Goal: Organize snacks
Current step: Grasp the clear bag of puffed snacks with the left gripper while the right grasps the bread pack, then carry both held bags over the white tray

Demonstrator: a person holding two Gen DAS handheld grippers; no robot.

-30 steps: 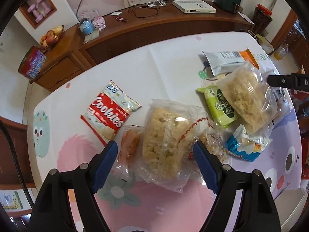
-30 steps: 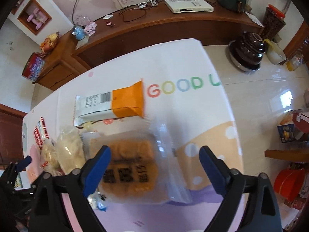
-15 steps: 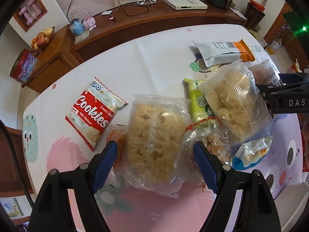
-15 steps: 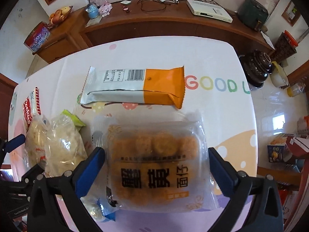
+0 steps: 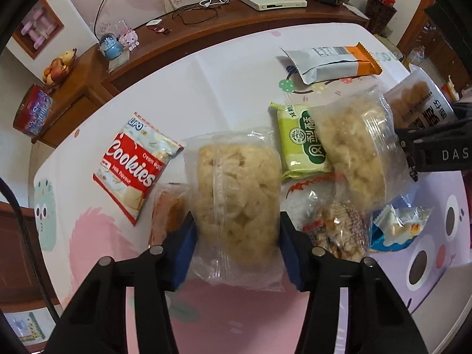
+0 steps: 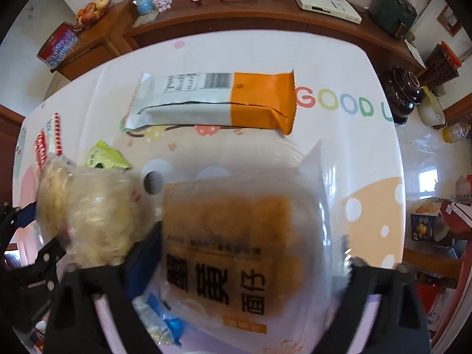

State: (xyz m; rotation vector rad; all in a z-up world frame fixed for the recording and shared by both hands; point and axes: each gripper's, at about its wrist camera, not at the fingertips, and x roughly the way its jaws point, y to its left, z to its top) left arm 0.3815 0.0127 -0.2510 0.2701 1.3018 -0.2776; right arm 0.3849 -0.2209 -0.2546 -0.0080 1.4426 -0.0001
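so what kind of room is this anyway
Most likely a home living or dining room. A wooden sideboard along a floral-papered wall holds a fruit bowl, a snow globe and a set-top box, and the table wears a cartoon-print cloth strewn with snacks.

I count two clear bags of pale puffed snack (image 5: pixel 236 197) at my six and two o'clock, one cookies packet (image 5: pixel 135 165) at nine, one green packet (image 5: pixel 301 141), one orange-ended bar (image 5: pixel 333 62).

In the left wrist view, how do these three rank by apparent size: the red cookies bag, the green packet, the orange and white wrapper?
Largest to smallest, as they look:
1. red cookies bag
2. orange and white wrapper
3. green packet
The wrapper lies farthest from the camera, so its true size may be greater; wrapper and packet look close.
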